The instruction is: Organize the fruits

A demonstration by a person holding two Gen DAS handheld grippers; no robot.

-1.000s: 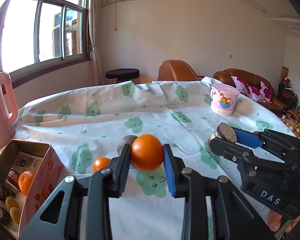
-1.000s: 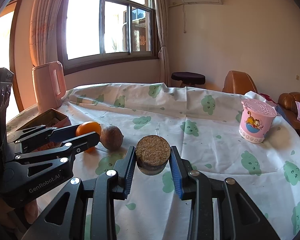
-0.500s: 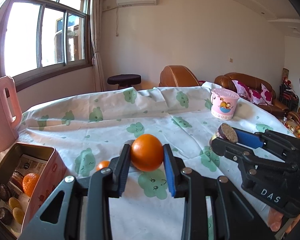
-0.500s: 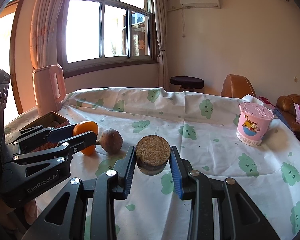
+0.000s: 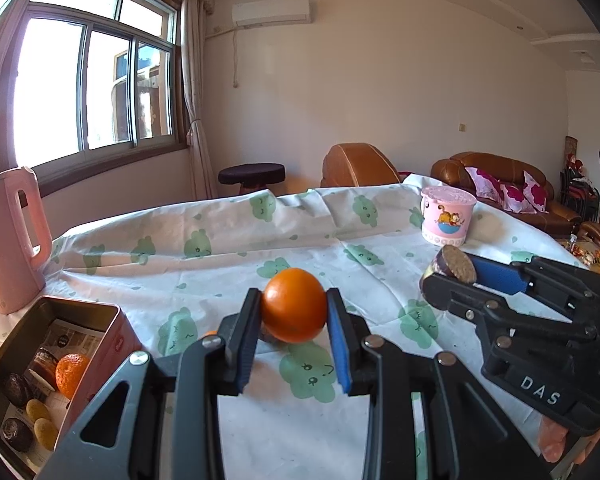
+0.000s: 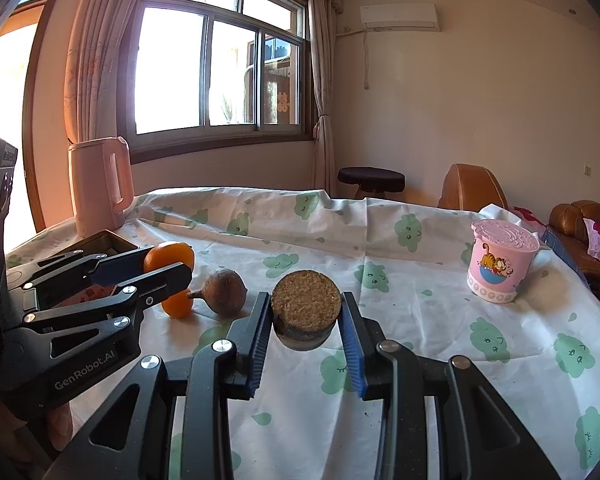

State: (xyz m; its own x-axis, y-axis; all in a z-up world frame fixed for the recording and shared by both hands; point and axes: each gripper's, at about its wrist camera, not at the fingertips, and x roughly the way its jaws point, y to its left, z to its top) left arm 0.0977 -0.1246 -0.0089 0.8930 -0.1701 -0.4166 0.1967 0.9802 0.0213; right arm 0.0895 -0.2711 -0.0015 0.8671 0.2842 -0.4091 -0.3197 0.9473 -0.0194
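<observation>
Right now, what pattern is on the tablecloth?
White tablecloth with green smiling cloud-like shapes, clearest in the right wrist view.

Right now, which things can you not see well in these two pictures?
- Left wrist view: small orange fruit and brown fruit on the table, mostly hidden behind the left gripper.
- Left wrist view: pink tin box, cut off by the frame edge.
- Right wrist view: box contents, hidden behind its wall.

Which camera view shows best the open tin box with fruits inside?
The left wrist view. There the tin box shows its open inside, with an orange and darker items in it. In the right wrist view only its far rim shows, behind the left gripper; its contents are hidden.
</observation>
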